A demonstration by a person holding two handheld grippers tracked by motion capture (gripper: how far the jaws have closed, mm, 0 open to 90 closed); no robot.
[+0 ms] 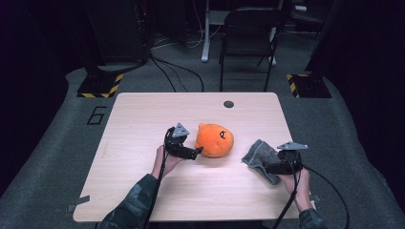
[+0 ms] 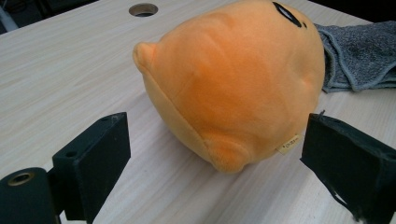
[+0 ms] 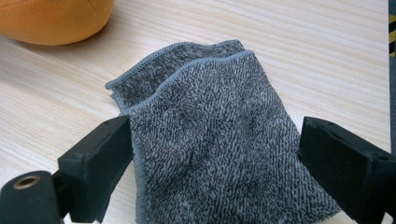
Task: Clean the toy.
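An orange plush toy (image 1: 215, 140) with a black face mark lies near the middle of the wooden table (image 1: 143, 119). My left gripper (image 1: 197, 151) sits just to its left, pointing at it. In the left gripper view the plush (image 2: 233, 84) fills the space ahead, and the left gripper (image 2: 219, 179) stands open with its jaws apart from the toy on either side. A folded grey towel (image 1: 260, 155) lies flat to the right of the plush. My right gripper (image 1: 268, 167) rests over its near end. In the right gripper view the right gripper (image 3: 212, 177) is open, with the towel (image 3: 205, 116) lying between its jaws.
A round cable hole (image 1: 229, 104) sits near the table's far edge. Beyond the table stands a dark chair (image 1: 248, 33), with cables on the floor. Yellow-black striped blocks (image 1: 100, 86) lie on the floor at the far left and right. Bare wood stretches along the front.
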